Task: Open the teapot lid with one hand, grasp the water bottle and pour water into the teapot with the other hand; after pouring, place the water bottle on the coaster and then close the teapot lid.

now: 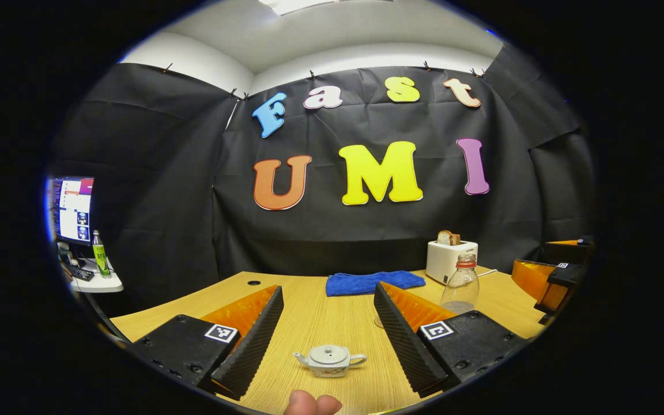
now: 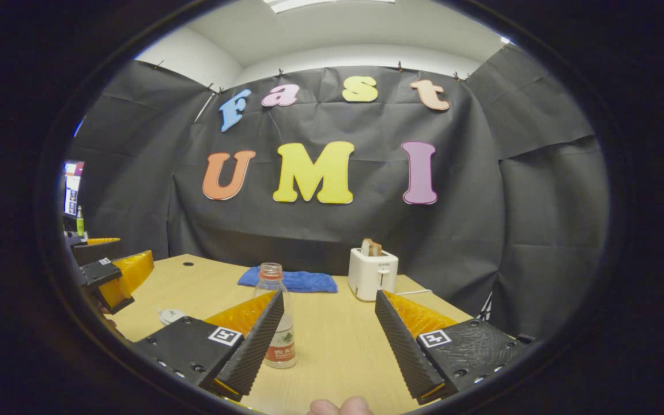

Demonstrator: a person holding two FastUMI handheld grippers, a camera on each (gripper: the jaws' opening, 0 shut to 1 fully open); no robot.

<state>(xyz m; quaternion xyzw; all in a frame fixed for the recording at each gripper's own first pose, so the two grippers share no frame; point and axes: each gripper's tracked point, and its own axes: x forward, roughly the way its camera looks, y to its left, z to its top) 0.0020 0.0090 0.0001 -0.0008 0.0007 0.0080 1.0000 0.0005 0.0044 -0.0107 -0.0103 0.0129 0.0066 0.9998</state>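
Left gripper [image 1: 327, 328] is being held low over a pale wood-grain table [image 1: 314, 314], its ribbed, wedge-shaped fingers spread wide apart w/ nothing between them. A small, squat white teapot [image 1: 330, 361], glossy like ceramic, is being framed between the fingers, resting on the table w/ lid [image 1: 330, 353] seated, spout to view-left, loop handle to view-right. A clear plastic water bottle [image 1: 460, 285], uncapped, is seen standing upright beyond the right-hand finger, near a boxy white toaster [image 1: 451, 260] w/ bread in its slots. A folded blue terry cloth [image 1: 373, 282] is lying at the table's far edge.

Right gripper [image 2: 329, 334] is likewise being held w/ fingers wide apart, gripping nothing. In the right gripper view the water bottle [image 2: 277, 323] is partly hidden behind the left-hand finger; teapot [image 2: 170, 316] is glimpsed far left, near the other gripper.
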